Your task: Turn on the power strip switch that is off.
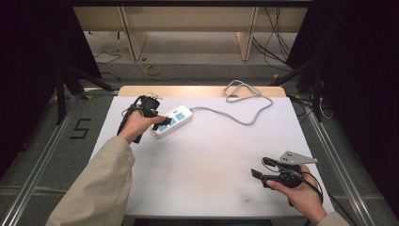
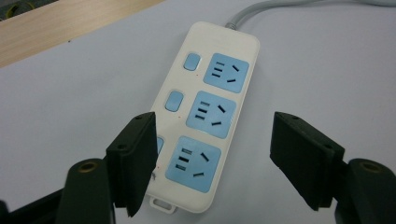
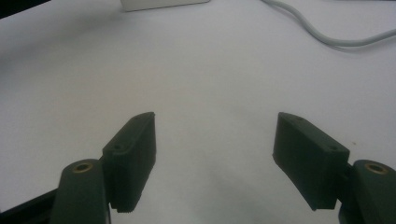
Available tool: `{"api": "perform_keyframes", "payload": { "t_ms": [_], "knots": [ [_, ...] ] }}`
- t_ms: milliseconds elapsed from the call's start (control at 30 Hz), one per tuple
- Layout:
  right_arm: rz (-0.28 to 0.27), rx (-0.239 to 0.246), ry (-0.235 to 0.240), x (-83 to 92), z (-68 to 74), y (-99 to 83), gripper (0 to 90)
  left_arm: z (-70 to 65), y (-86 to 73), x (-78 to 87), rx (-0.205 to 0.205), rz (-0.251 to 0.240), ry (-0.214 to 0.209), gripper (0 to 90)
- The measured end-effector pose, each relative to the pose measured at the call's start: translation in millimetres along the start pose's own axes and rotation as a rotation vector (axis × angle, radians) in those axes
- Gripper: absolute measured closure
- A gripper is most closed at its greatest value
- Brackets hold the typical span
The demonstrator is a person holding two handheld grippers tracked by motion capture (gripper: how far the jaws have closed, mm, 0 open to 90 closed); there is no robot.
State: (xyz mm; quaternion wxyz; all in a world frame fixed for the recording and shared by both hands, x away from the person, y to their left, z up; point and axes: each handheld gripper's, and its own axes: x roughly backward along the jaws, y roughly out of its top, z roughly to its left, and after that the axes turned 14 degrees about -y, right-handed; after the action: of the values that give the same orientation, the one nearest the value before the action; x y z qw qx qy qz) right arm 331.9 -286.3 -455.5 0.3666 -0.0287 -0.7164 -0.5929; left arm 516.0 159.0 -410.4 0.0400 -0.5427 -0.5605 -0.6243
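High view shows my left gripper (image 1: pixel 162 123) spread wide over the near end of the power strip (image 1: pixel 172 121) at far left, probably to grip it; my right gripper (image 1: pixel 256 173), also wide, waits near right

From my seat I see a white power strip (image 1: pixel 172 121) lying flat on the white table top (image 1: pixel 207 160), toward its far left, set at a slant. It carries three blue socket faces in a row, each with a small blue switch beside it (the nearest switch is partly hidden). Its grey cable (image 1: pixel 244 101) leaves the far end and snakes right, looping near the table's far edge.
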Motion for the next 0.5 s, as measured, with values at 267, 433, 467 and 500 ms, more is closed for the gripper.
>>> {"api": "perform_keyframes", "payload": {
  "t_ms": [267, 433, 467, 500],
  "knots": [
    [0.000, -0.002, 0.001, 0.1, 0.0, -0.2, 30.4, -7.5, -14.2, 9.9, -0.028, -0.011, -0.020, 31.2],
    [0.004, 0.000, 0.003, -0.4, 0.6, -0.1, 30.3, -11.8, -23.6, 16.5, -0.051, -0.016, -0.019, 30.0],
    [0.004, 0.000, 0.004, -0.5, 0.7, -0.1, 30.3, -12.8, -25.5, 17.3, -0.058, -0.016, -0.018, 29.5],
    [0.004, -0.001, 0.004, -0.6, 0.8, 0.0, 30.3, -14.0, -27.3, 18.0, -0.060, -0.021, -0.020, 29.1]
  ]
}}
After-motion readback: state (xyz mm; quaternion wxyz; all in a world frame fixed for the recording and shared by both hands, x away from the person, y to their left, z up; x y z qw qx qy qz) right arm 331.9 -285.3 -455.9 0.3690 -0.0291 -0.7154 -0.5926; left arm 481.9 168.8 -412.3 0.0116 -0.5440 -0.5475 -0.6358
